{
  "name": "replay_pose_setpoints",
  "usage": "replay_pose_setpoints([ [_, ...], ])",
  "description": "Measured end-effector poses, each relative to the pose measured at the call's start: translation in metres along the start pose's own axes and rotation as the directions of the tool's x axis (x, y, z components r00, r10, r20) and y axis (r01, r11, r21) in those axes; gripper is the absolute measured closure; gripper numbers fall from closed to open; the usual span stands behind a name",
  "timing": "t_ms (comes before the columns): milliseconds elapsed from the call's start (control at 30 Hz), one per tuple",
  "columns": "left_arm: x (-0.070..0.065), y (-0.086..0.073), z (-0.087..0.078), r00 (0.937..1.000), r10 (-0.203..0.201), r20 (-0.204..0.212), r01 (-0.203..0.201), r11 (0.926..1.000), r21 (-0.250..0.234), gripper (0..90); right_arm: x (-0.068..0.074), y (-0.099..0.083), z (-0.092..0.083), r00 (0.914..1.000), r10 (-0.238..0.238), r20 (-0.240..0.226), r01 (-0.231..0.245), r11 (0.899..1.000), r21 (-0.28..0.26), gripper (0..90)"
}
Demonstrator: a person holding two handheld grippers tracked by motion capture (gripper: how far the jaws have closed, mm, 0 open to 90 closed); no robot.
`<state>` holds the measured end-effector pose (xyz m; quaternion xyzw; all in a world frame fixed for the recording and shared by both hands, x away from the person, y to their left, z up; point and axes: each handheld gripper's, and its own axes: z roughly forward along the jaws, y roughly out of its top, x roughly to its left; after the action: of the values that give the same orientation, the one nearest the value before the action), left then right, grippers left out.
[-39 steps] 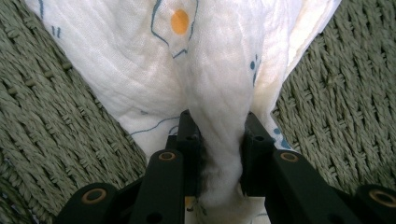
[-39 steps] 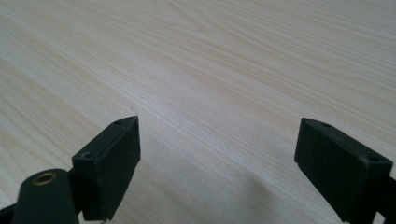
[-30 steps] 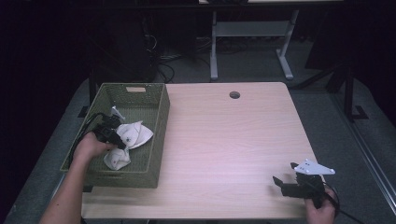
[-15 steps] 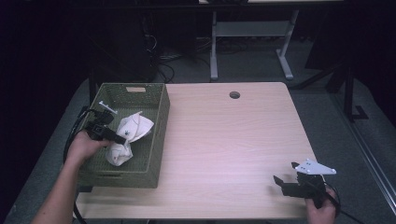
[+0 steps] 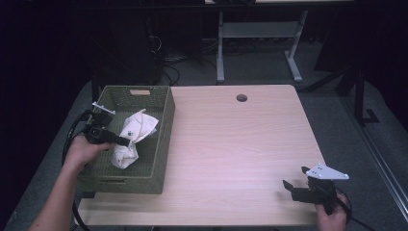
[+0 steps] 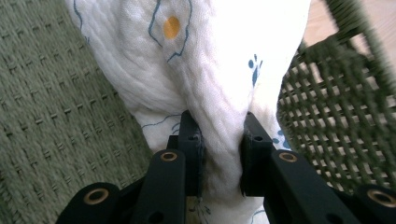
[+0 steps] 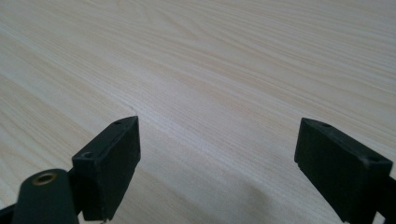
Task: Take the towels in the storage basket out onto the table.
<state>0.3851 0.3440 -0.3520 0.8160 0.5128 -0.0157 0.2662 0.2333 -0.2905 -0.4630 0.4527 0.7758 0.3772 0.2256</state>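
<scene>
one white cloth [image 6: 205,84], pinched in left hand-held gripper [image 6: 218,149]

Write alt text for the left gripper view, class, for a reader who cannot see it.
The left gripper, its two black jaws shut, pinches a bunched fold of white cotton cloth printed with blue outlines and an orange dot. The cloth hangs inside an olive-green woven plastic basket, whose weave shows on both sides. A strip of pale wooden table shows at upper right.

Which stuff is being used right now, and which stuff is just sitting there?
In use: white cloth, pinched by the left gripper; green basket it sits in.
Just there: right gripper, open over the bare table; round hole in the table.
</scene>
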Motion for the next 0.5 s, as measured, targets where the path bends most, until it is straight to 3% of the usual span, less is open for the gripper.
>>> replay_pose_setpoints([
  [500, 0.001, -0.002, -0.017, 0.9949, -0.025, 0.098, 0.034, 0.9947, -0.097, 74.2, 0.000, 0.002, 0.001, 0.9999, 0.008, 0.006, -0.008, 1.000, -0.002, 14.0],
])
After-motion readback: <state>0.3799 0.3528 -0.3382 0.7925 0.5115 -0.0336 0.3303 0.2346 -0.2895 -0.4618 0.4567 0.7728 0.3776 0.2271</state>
